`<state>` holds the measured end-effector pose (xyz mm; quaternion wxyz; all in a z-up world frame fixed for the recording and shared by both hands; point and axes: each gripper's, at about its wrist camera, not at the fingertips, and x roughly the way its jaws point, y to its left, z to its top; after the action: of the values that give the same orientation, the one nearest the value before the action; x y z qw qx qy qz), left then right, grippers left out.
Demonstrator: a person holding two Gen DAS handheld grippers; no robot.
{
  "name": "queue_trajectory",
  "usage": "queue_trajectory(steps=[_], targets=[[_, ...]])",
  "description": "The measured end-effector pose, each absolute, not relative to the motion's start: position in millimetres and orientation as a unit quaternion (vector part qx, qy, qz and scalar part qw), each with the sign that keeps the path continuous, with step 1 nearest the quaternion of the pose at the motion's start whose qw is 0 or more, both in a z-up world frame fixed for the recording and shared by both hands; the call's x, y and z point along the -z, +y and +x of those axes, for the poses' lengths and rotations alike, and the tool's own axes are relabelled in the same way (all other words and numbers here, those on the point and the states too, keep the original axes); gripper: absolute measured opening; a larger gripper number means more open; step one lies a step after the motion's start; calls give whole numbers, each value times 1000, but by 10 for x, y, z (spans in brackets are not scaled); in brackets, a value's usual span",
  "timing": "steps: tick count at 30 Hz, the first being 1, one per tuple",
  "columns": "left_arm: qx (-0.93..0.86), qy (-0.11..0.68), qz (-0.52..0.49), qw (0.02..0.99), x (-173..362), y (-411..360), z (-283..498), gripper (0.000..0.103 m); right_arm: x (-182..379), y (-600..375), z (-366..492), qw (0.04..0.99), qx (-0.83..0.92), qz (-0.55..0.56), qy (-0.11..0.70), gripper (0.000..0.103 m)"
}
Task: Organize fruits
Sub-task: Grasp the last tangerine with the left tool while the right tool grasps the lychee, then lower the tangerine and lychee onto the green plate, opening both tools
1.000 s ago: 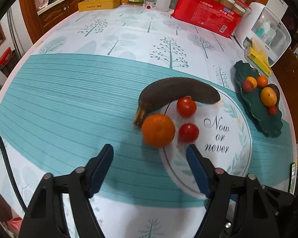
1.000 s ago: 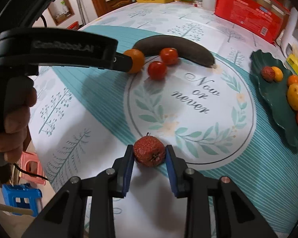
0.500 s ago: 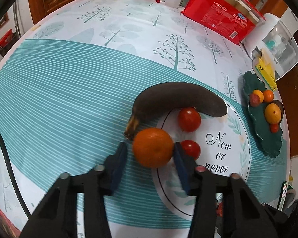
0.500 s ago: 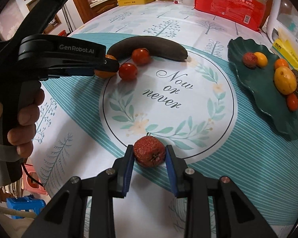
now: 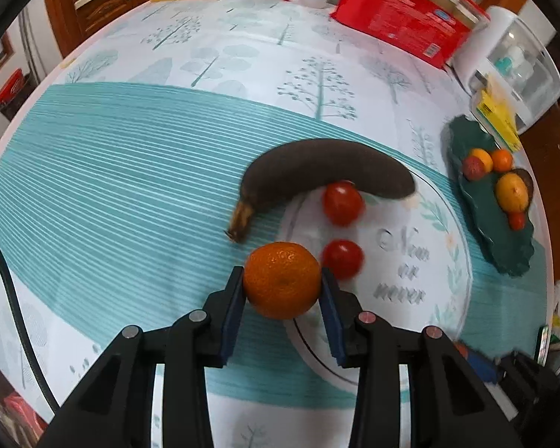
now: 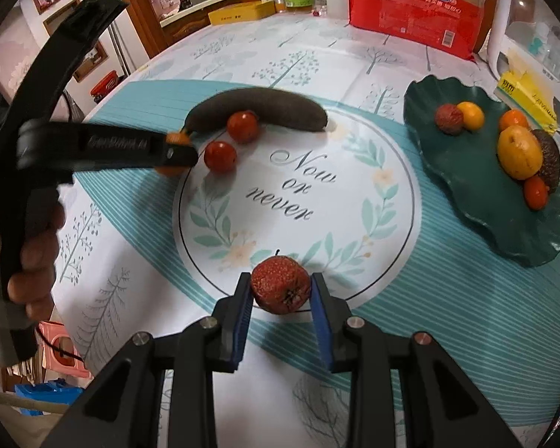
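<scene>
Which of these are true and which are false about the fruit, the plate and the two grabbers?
1. The left gripper has an orange between its fingers. True; its jaws are closing on it.
2. The right gripper holds a tomato. False: it holds a wrinkled red fruit.
3. The banana is bright yellow. False: it is dark brown.
4. Two tomatoes lie on the tablecloth near the banana. True.
5. The green plate is empty. False: several fruits already lie on it.
</scene>
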<state>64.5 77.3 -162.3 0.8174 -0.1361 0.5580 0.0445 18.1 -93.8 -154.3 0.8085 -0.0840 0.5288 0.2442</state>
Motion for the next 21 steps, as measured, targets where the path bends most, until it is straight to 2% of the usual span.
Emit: queue_trajectory(steps=[9,21], targets=[[8,551,-62,832,1128,215,594,37,1171,-1181,277,837,-226,-59,495,30],[71,493,30,867,329,-481,1119,37,285,-1893,731,892,-151,-9,427,31]])
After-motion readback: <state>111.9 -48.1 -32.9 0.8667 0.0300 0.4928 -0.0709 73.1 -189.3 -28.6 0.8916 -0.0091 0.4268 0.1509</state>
